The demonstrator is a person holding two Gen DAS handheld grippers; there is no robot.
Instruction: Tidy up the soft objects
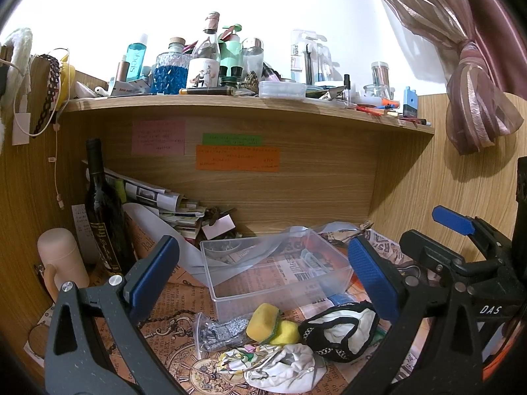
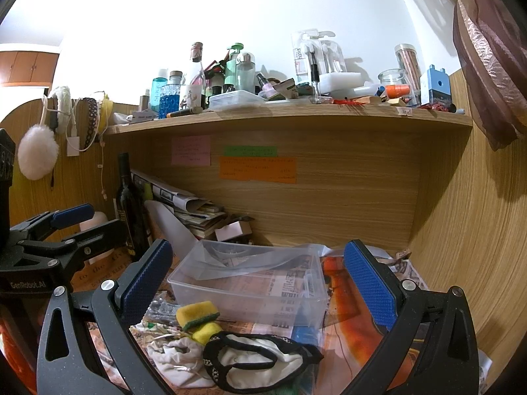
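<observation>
Newsprint-covered worktop [image 1: 184, 299] fronts a cluttered wooden alcove. Nearest, both grippers, left [image 1: 263, 276] and right [image 2: 260, 283], hover with fingers apart, empty. Beneath lie pouch [image 1: 290, 367], black-and-white cloth [image 2: 260, 362] and 2 sponges [image 1: 263, 321]; beyond, the clear bin [image 2: 250, 283] waits. Sorting looks unstarted; next comes lowering onto 1 item.
</observation>
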